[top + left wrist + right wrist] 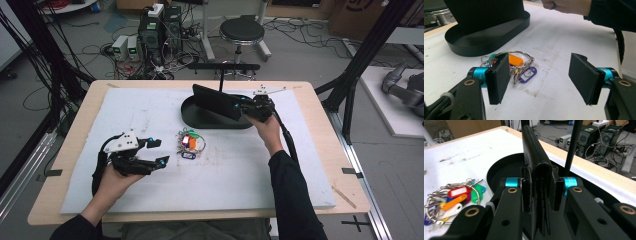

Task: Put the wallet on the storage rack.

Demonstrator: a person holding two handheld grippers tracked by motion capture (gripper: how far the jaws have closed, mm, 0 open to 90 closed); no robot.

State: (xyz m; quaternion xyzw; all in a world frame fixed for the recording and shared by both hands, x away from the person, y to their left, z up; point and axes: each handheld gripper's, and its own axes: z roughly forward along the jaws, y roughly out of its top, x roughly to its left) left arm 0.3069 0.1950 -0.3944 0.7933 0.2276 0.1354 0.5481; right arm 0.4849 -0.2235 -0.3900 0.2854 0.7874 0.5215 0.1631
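The black oval tray (pixel 200 116) sits toward the far middle of the white mat (pixel 150 185) that covers the desk (pixel 65 150), and everything else is placed from it. The right gripper (pixel 248 107) hovers at the tray's right end with its jaws clamped on a flat black wallet (pixel 216 101), which stands on edge and tilts over the tray, stretching from the jaws toward the tray's left end. In the right gripper view the wallet (pixel 536 170) rises upright between the two black pads, pinched tight on both sides, with the tray's (pixel 501 170) dark floor below and behind it and a thin black post (pixel 573 145) standing just past the tray's far rim. A bunch of keys on a ring (pixel 190 144), carrying red, green, orange and blue tags, lies flat on the mat just in front of the tray's near rim, apart from it. The left gripper (pixel 156 152) is on the near-left side of the tray, just left of the keys, its jaws spread wide with nothing between them; in the left gripper view the keys (pixel 515 66) lie beyond the left pad, untouched, and the tray (pixel 486 40) lies farther back.
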